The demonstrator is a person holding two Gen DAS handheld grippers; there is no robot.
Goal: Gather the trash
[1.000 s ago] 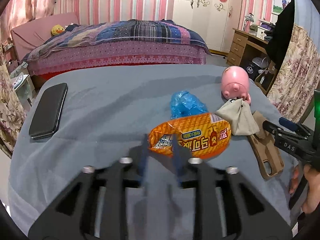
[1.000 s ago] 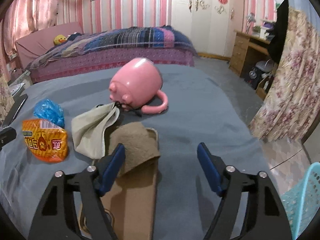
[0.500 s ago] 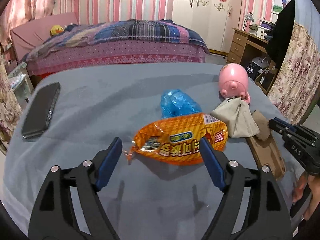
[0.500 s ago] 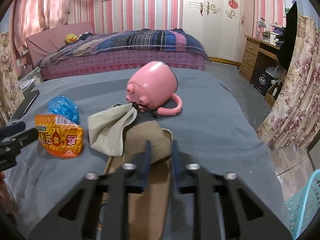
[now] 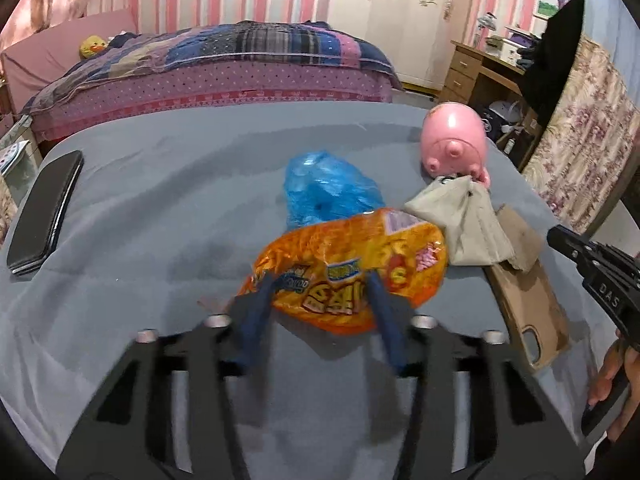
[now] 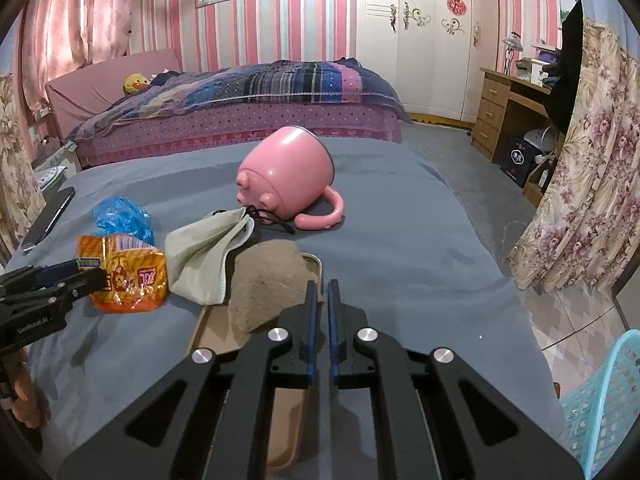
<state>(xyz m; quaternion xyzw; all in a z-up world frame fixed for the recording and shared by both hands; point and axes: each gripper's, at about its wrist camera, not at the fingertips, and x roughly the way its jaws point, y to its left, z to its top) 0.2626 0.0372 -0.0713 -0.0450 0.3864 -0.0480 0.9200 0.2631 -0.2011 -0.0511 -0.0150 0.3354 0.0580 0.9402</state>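
Observation:
An orange snack bag (image 5: 352, 268) lies on the grey table (image 5: 160, 208). My left gripper (image 5: 320, 280) has its blurred blue fingers on either side of the bag's near edge, pressing in on it; it also shows in the right wrist view (image 6: 52, 280). A crumpled blue plastic bag (image 5: 324, 188) lies just behind it. A grey cloth pouch (image 5: 464, 220) and brown crumpled paper (image 6: 268, 276) lie on a tan phone case (image 5: 528, 308). My right gripper (image 6: 322, 292) is shut and empty over the case's right edge.
A pink pig mug (image 6: 288, 176) lies on its side behind the pouch. A black phone (image 5: 44, 208) lies at the table's left edge. A turquoise basket (image 6: 604, 400) stands on the floor at the right. A bed (image 6: 240, 112) and a desk (image 6: 516, 108) stand behind.
My left gripper opened wide, moved forward and closed in around the orange snack bag. My right gripper shut from open and stays over the phone case.

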